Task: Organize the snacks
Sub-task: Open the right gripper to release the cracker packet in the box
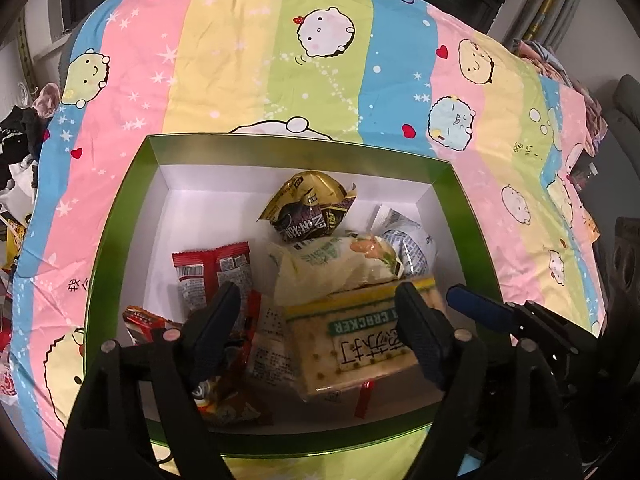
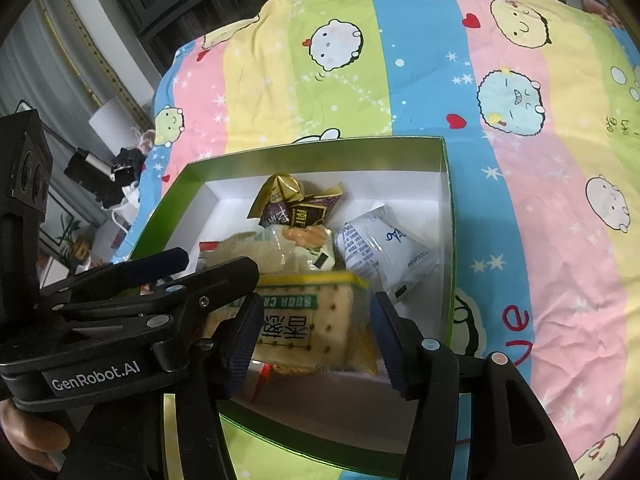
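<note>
- Soda cracker pack (image 2: pixel 316 324) lies in the green box (image 1: pixel 120 216) on the bed, between the wide-open fingers of the right hand-held gripper (image 2: pixel 316 340); no firm contact is visible.
- Left hand-held gripper (image 1: pixel 320 332) hovers open over the same box, holding nothing.
- Crackers probably are light but break easily; the wrapper looks slippery.
- Better to hold the pack by its long stiff sides, gently.
- Beyond it sit a pale soft bag (image 1: pixel 340 268) and a white pouch (image 2: pixel 380 248).

Home bedroom, cartoon-print striped bedsheet (image 1: pixel 256 64), clothes heaped (image 1: pixel 24 136) beside the bed, curtains (image 2: pixel 48 64)
</note>
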The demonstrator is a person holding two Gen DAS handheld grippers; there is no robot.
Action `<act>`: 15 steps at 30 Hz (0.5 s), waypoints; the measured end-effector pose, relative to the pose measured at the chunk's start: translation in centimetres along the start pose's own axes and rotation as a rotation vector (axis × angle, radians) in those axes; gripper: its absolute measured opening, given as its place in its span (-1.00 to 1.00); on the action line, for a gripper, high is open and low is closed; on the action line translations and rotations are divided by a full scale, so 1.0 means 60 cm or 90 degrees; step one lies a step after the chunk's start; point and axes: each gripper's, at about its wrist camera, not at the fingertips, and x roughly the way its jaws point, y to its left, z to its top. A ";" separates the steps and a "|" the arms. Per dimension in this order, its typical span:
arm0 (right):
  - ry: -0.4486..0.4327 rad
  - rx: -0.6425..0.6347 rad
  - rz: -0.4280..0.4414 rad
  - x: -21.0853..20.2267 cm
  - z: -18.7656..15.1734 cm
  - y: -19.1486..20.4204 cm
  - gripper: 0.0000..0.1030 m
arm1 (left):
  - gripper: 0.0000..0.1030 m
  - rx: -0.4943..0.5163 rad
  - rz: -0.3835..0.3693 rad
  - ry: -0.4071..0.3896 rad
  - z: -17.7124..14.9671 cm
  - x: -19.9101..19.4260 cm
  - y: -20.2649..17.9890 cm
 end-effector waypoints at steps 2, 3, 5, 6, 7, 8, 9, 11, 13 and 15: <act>0.003 0.000 0.000 0.000 0.000 0.001 0.10 | 0.57 0.001 0.004 -0.001 0.000 -0.001 0.000; 0.005 0.000 -0.001 0.000 -0.001 0.001 0.11 | 0.58 0.001 0.005 -0.002 -0.001 -0.001 0.000; 0.006 0.001 -0.002 0.000 0.000 0.001 0.12 | 0.59 0.002 0.007 -0.003 -0.002 -0.003 -0.001; 0.006 0.000 -0.003 -0.001 -0.001 0.002 0.14 | 0.68 0.004 0.009 -0.004 -0.002 -0.003 -0.002; 0.006 -0.001 -0.004 -0.001 -0.001 0.003 0.16 | 0.76 0.005 0.015 -0.009 -0.003 -0.005 -0.002; 0.006 -0.003 -0.005 -0.002 -0.002 0.004 0.21 | 0.76 0.006 0.017 -0.012 -0.003 -0.007 -0.002; 0.004 -0.003 -0.006 -0.003 -0.001 0.005 0.26 | 0.76 0.007 0.015 -0.015 -0.003 -0.008 -0.002; 0.000 -0.007 -0.017 -0.007 -0.002 0.007 0.37 | 0.77 0.005 0.013 -0.017 -0.003 -0.011 -0.001; -0.005 -0.010 -0.023 -0.012 -0.002 0.008 0.41 | 0.77 0.009 0.012 -0.024 -0.004 -0.017 -0.003; -0.017 -0.019 -0.029 -0.023 -0.004 0.011 0.53 | 0.80 0.019 0.019 -0.036 -0.006 -0.028 -0.008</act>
